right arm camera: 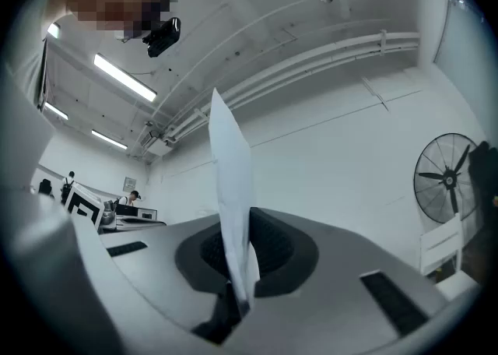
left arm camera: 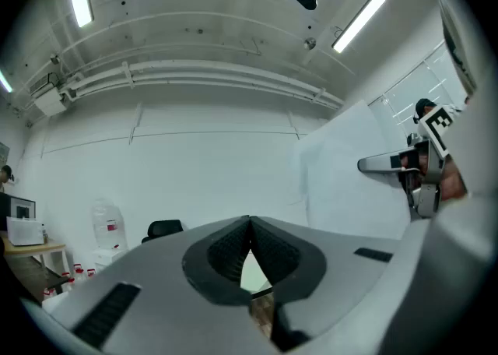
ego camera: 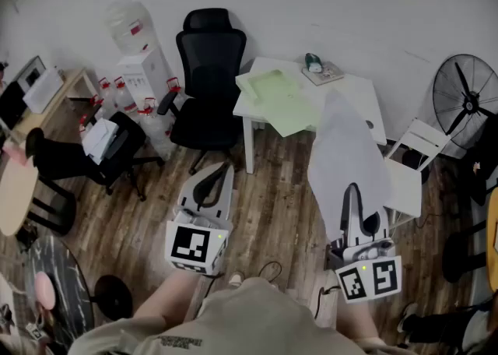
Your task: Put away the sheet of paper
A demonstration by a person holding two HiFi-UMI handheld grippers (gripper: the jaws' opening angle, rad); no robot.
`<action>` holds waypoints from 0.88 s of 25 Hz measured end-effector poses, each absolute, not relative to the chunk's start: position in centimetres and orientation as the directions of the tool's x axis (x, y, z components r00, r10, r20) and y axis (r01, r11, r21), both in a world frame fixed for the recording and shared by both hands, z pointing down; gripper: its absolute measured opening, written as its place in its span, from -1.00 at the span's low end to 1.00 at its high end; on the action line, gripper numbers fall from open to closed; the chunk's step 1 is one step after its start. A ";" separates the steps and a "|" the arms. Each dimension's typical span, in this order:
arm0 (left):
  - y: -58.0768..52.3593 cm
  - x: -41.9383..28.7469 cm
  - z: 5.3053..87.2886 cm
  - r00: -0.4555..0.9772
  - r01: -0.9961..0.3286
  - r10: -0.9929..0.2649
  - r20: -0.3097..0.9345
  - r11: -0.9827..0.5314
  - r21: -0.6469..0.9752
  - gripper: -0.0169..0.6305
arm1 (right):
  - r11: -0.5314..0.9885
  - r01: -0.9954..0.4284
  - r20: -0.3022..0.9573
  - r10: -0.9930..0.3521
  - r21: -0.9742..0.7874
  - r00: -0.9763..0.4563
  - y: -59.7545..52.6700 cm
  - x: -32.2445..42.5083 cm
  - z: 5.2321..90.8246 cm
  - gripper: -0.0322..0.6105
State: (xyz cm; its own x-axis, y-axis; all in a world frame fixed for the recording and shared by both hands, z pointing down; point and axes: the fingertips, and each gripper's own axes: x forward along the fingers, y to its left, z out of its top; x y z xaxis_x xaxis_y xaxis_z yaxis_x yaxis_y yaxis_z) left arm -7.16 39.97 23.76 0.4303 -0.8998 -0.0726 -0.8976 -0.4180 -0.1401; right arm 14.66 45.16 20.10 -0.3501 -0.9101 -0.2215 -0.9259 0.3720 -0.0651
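A white sheet of paper (ego camera: 346,155) stands up in the air, pinched at its lower edge by my right gripper (ego camera: 354,190), which is shut on it. In the right gripper view the paper (right arm camera: 232,190) rises edge-on from between the closed jaws. My left gripper (ego camera: 222,168) hangs to the left over the wooden floor, shut and holding nothing; in the left gripper view its jaws (left arm camera: 250,225) meet at the tips. That view also shows the paper (left arm camera: 350,174) and the right gripper (left arm camera: 366,165) off to the right. A pale green folder (ego camera: 282,100) lies open on the white table (ego camera: 366,100) ahead.
A black office chair (ego camera: 208,81) stands left of the table. A small book with a green object (ego camera: 321,71) lies at the table's back. A white chair (ego camera: 412,166) and a floor fan (ego camera: 467,93) are on the right. Water bottles and a second black chair (ego camera: 109,147) crowd the left.
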 end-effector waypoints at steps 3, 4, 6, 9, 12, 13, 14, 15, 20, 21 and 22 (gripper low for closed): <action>40.2 -6.9 23.6 0.430 -0.899 -0.899 -0.076 -0.420 -0.125 -0.89 | 0.365 -0.927 -0.240 -0.911 -0.091 -0.336 45.3 15.4 19.8 -0.83; 40.3 -6.8 23.6 0.429 -0.900 -0.900 -0.076 -0.418 -0.123 -0.89 | 0.363 -0.926 -0.246 -0.911 -0.103 -0.330 45.3 15.7 19.7 -0.83; 40.3 -6.5 23.6 0.425 -0.901 -0.902 -0.072 -0.414 -0.133 -0.89 | 0.365 -0.922 -0.255 -0.911 -0.131 -0.324 45.4 16.3 19.6 -0.83; 40.4 -5.7 23.7 0.424 -0.900 -0.903 -0.066 -0.412 -0.143 -0.89 | 0.376 -0.914 -0.252 -0.909 -0.152 -0.332 45.3 17.1 19.9 -0.83; 40.8 -4.7 23.8 0.421 -0.899 -0.905 -0.062 -0.407 -0.160 -0.89 | 0.388 -0.907 -0.243 -0.907 -0.166 -0.344 45.3 17.9 20.3 -0.83; 40.8 -4.3 23.8 0.420 -0.899 -0.905 -0.060 -0.406 -0.166 -0.89 | 0.392 -0.904 -0.239 -0.907 -0.173 -0.347 45.3 18.2 20.4 -0.83; 40.9 -3.9 23.8 0.419 -0.898 -0.906 -0.058 -0.405 -0.170 -0.89 | 0.396 -0.901 -0.235 -0.906 -0.179 -0.351 45.2 18.5 20.6 -0.83; 41.0 -3.6 23.9 0.418 -0.899 -0.907 -0.056 -0.404 -0.172 -0.89 | 0.399 -0.898 -0.230 -0.906 -0.185 -0.355 45.2 18.7 20.7 -0.83; 41.9 -1.8 24.5 0.405 -0.897 -0.913 -0.047 -0.388 -0.210 -0.89 | 0.416 -0.883 -0.211 -0.903 -0.217 -0.374 45.3 20.1 22.0 -0.83; 42.1 -1.6 24.6 0.402 -0.898 -0.915 -0.047 -0.383 -0.217 -0.89 | 0.419 -0.880 -0.208 -0.903 -0.225 -0.377 45.3 20.4 22.3 -0.83; 42.2 -1.4 24.7 0.398 -0.899 -0.916 -0.046 -0.379 -0.219 -0.89 | 0.421 -0.876 -0.204 -0.903 -0.234 -0.379 45.3 20.6 22.6 -0.83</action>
State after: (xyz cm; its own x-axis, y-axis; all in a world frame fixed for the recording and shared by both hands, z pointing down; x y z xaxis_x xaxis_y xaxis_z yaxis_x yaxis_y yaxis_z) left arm -1.38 42.19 24.73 0.3977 -0.9164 -0.0455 -0.8989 -0.3793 -0.2193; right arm 20.62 45.34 22.64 -0.3790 -0.9025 -0.2045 -0.8763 0.4210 -0.2342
